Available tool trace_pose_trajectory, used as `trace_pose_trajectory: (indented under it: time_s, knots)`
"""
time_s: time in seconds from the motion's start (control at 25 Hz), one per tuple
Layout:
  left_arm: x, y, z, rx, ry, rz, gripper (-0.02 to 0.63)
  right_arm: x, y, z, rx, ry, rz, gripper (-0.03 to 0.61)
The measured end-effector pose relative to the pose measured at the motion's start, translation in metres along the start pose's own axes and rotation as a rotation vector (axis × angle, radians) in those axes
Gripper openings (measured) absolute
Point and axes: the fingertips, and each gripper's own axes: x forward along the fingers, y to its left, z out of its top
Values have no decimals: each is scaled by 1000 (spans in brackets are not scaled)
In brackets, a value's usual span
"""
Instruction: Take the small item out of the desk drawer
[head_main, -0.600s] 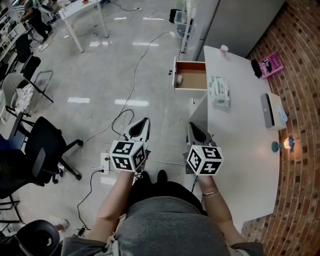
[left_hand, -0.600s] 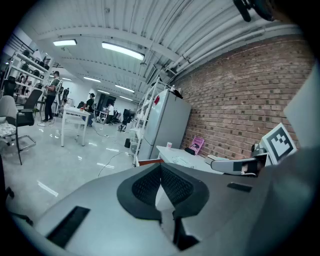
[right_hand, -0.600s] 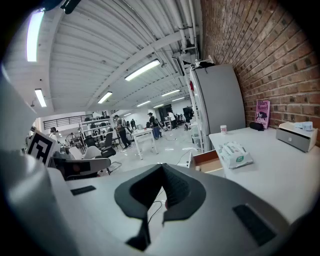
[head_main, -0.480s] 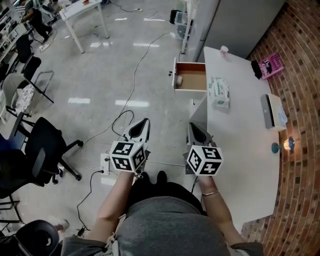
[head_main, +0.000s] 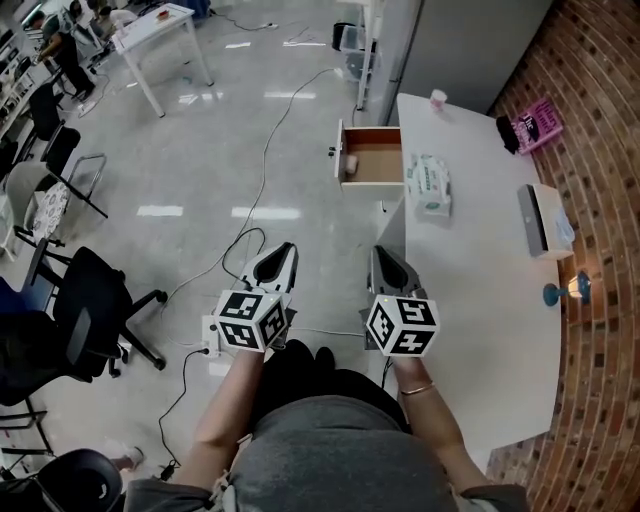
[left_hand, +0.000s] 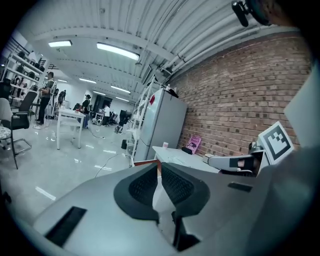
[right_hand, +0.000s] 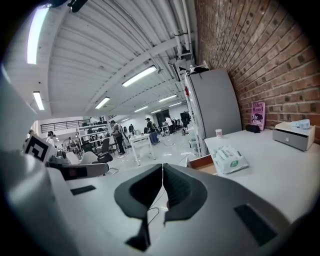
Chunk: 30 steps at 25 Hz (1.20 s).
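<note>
**Small item sitting in the open drawer, both my claws empty**

The small item (head_main: 351, 161) is a pale, cream-coloured little lump. From the head view it's too tiny for me to say more about its shape. It lies on the wooden bottom of the drawer (head_main: 378, 166), tucked just inside the white front panel. The drawer is pulled out from the edge of the white surface (head_main: 480, 280), so its brown inside is open to see, and the front has a small dark knob.

On the surface just beside the drawer is a white soft pack with green print (head_main: 429, 185). Further along the surface there's a small cup (head_main: 437, 98) by the far end, a pink book (head_main: 535, 124) against the brick wall and a white box (head_main: 541, 220).

My claws are well apart from all of that, held side by side over the floor and near my body. The left claw (head_main: 284, 250) has its dark pads pressed together at the tips with nothing between them. The right claw (head_main: 381, 254) is the same, pinched fully closed on nothing, close to the near corner of the surface.
</note>
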Motion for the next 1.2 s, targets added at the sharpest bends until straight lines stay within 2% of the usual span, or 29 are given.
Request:
trace_pose_trajectory:
  time_s: [0.56,0.76,1.2]
  knots:
    - [36,18,-6,-30,51,-18,26,31,-18,-5,37,47,-10,74]
    - [71,48,-4,-41,70,-28,26,73,-28,0,50,63,-36,101]
    - [155,122,40,-15,91,-73,26,186,-33,36,118,74,-72,131]
